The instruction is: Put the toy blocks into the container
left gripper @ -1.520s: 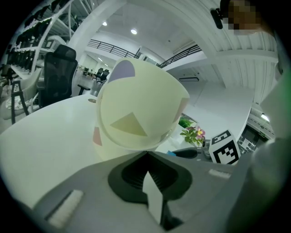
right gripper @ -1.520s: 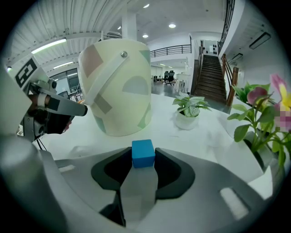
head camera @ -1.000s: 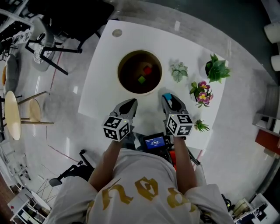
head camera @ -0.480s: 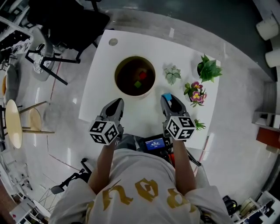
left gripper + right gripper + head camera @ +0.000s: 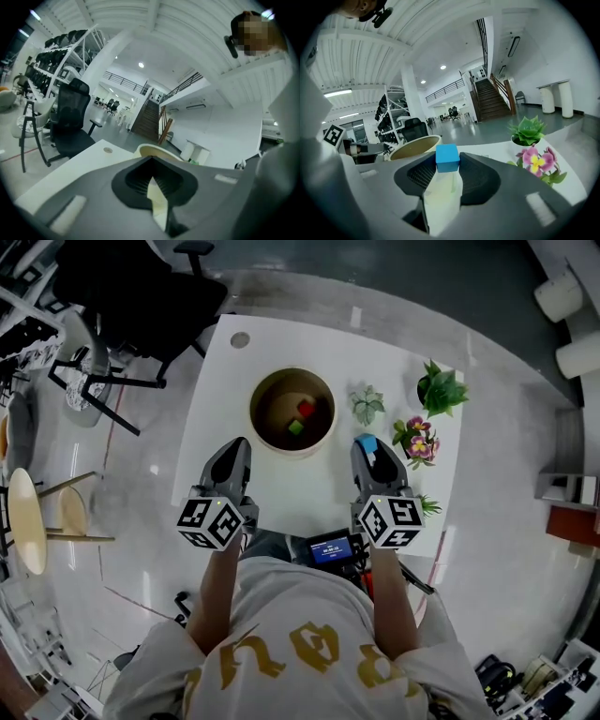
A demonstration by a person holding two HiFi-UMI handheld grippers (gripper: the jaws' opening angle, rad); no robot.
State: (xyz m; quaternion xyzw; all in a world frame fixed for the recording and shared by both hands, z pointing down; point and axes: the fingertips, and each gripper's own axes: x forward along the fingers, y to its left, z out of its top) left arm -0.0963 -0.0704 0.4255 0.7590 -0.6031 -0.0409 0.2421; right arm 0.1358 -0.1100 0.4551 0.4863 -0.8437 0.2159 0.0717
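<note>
A round tan container (image 5: pixel 255 414) stands on the white table (image 5: pixel 217 399) with a red block (image 5: pixel 306 408) and a green block (image 5: pixel 294 427) inside. My right gripper (image 5: pixel 367 446) hovers just right of the container, shut on a blue block (image 5: pixel 365 442). In the right gripper view the blue block (image 5: pixel 447 157) sits clamped at the tips of that gripper (image 5: pixel 447 165), with the container (image 5: pixel 415 146) ahead to the left. My left gripper (image 5: pixel 235 446) is held off the container's near-left side, shut and holding nothing. The left gripper view shows its tips (image 5: pixel 151 160) meeting, the container's rim (image 5: pixel 157 151) just beyond.
Small potted plants line the table's right side: a succulent (image 5: pixel 367 405), a green plant (image 5: pixel 441 390), a pink-flowered one (image 5: pixel 414 439) and a tiny one (image 5: pixel 428 506) at the near edge. A black office chair (image 5: pixel 141 296) and a wooden stool (image 5: pixel 28 507) stand left of the table.
Both grippers have risen and drawn back towards the person, and the left one has moved further left. The blue block stays between the right jaws.
</note>
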